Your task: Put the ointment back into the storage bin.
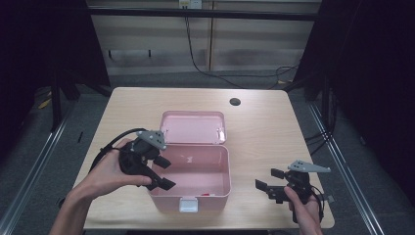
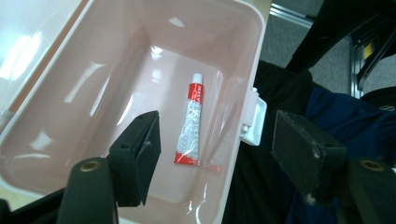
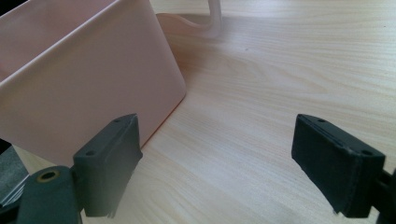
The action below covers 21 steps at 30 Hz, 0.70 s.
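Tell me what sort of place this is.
Probably a lab or recording station, not a home: a bare wooden table inside a dark metal frame, loose cables on grey carpet, and one pink box.

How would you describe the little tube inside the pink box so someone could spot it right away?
On the wooden table stands an open pink box. On its floor, near the latch-side wall, lies a small tube: red and white, white cap, the sole item inside.

The pink box runs off the frame's left edge, and print on the tube inside is too small to read.
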Available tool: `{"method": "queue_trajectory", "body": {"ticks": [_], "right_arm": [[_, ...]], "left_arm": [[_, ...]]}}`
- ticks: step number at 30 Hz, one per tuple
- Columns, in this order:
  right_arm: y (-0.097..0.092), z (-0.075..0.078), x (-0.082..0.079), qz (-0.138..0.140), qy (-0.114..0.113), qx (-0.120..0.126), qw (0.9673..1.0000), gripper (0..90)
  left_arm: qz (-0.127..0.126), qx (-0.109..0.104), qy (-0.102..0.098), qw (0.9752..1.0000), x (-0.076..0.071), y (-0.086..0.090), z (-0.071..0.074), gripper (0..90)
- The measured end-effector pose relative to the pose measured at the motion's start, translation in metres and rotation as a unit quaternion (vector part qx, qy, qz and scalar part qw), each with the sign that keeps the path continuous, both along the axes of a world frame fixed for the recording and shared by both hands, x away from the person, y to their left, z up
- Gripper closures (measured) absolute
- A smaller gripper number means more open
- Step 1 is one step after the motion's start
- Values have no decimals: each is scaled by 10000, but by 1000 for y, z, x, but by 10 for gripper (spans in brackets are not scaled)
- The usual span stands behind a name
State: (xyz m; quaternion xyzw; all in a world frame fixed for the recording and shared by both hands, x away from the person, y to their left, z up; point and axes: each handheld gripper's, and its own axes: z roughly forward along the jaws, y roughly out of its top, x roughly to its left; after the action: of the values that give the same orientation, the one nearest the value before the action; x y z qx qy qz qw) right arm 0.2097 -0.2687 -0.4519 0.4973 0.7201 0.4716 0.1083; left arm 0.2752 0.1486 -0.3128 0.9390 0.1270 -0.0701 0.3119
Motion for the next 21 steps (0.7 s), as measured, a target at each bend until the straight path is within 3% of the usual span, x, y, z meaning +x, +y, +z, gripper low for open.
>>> {"method": "queue_trajectory", "body": {"ticks": [5, 9, 11, 16, 18, 19, 21], "right_arm": [[0, 0, 0, 12, -13, -12, 10000, 151], [0, 0, 0, -17, 3, -6, 10000, 151], [0, 0, 0, -18, 5, -6, 10000, 151], [0, 0, 0, -22, 12, -3, 10000, 151], [0, -1, 0, -22, 18, -11, 10000, 151], [0, -1, 1, -3, 5, -23, 10000, 151], [1, -1, 1, 5, 13, -28, 10000, 151]], "left_arm": [[184, -80, -75, 9998, 0, 13, -1, 302], [338, -210, -24, 9992, 1, 23, -4, 275], [254, -239, -14, 9994, 3, 30, -6, 254], [191, -608, 68, 9979, 0, 48, -11, 176], [218, -660, 117, 9975, 2, 57, -16, 176], [252, -657, 10, 9975, 2, 62, -18, 177], [359, -823, 21, 9960, 1, 73, -21, 190]]}}
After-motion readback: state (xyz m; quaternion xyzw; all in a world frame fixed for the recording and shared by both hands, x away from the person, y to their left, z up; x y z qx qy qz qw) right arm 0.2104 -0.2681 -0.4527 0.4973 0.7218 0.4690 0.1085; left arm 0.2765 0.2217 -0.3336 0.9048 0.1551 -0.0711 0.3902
